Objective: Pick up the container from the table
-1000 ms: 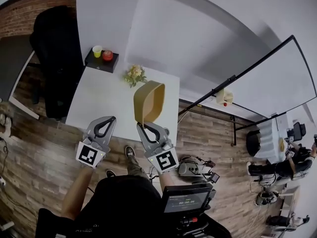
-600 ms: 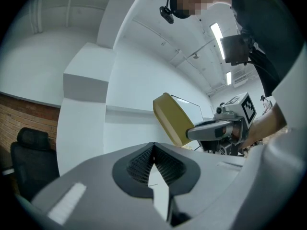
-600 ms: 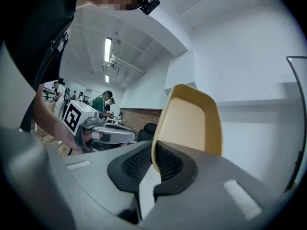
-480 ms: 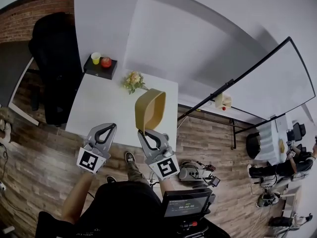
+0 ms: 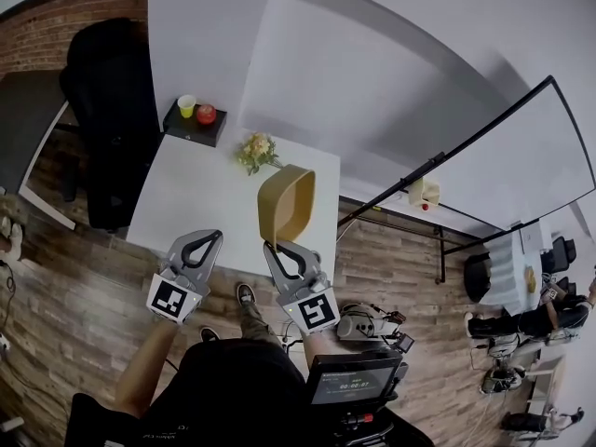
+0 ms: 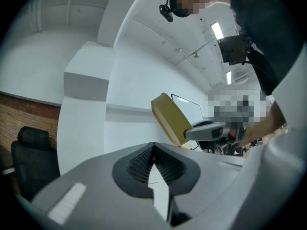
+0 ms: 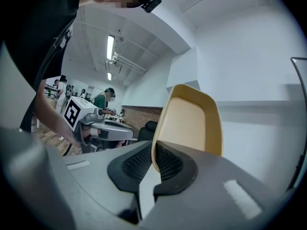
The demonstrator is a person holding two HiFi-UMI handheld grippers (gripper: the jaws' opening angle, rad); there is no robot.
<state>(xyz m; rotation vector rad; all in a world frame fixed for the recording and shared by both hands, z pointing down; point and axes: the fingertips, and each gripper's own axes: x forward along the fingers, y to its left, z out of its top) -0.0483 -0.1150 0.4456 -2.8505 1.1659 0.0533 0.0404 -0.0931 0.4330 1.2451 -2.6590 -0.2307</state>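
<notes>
Right gripper [image 5: 273, 243] clamping its jaws on the rim of a mustard-yellow rectangular plastic container [image 5: 286, 203], holding it tilted on edge at twelve o'clock, over the white rectangular table [image 5: 191, 198], left gripper [image 5: 212, 237] hovering at nine o'clock, jaws pressing together, gripping nothing.

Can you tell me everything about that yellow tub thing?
The container is a mustard-yellow tub, plastic by its look, with rounded corners, a thin rim and a paler inside. It looks empty. The right gripper is shut on its rim and holds it tipped on edge, its opening turned sideways, in the air above the white table. Nothing else touches it.
</notes>
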